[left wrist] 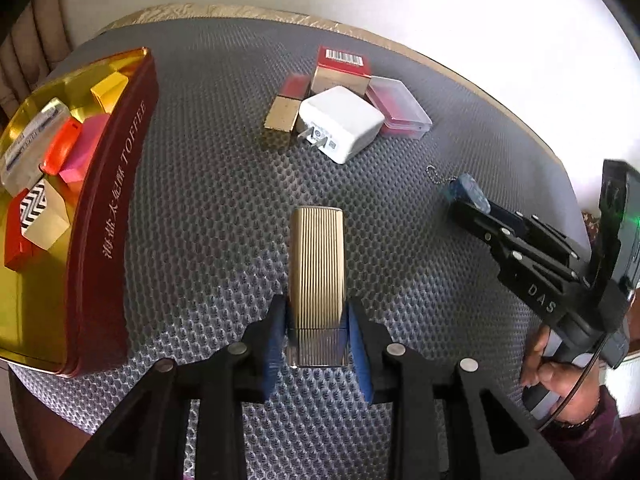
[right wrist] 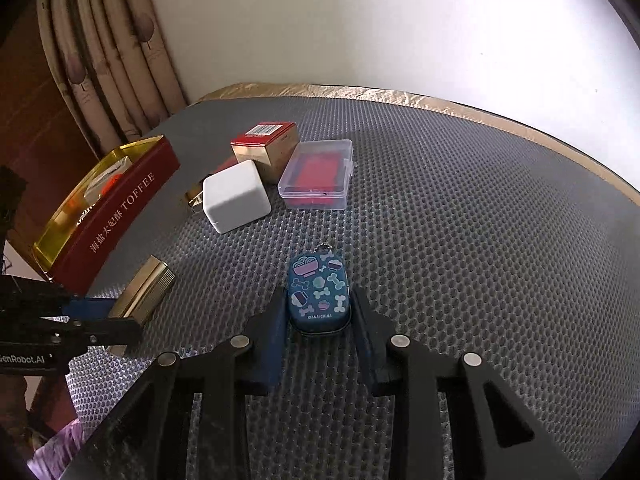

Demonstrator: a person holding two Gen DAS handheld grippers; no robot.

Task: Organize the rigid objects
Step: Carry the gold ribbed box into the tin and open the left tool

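Now both tongs grip: the left tongs (left wrist: 316, 320) clamp the ribbed gold case (left wrist: 317, 276) near centre, the right tongs (right wrist: 320, 312) the blue patterned pouch (right wrist: 319, 294). Lift each clear of the surface (left wrist: 224, 184), then lower gently into the toffee tin (left wrist: 108, 208) at left.

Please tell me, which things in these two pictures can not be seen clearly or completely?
- Red toffee tin: left wrist view's edge cuts off its left part; in the right wrist view its wall hides the contents.
- Small red and gold box: right wrist view, mostly behind the white charger.
- Ribbed gold case: lower end between the left gripper pads.
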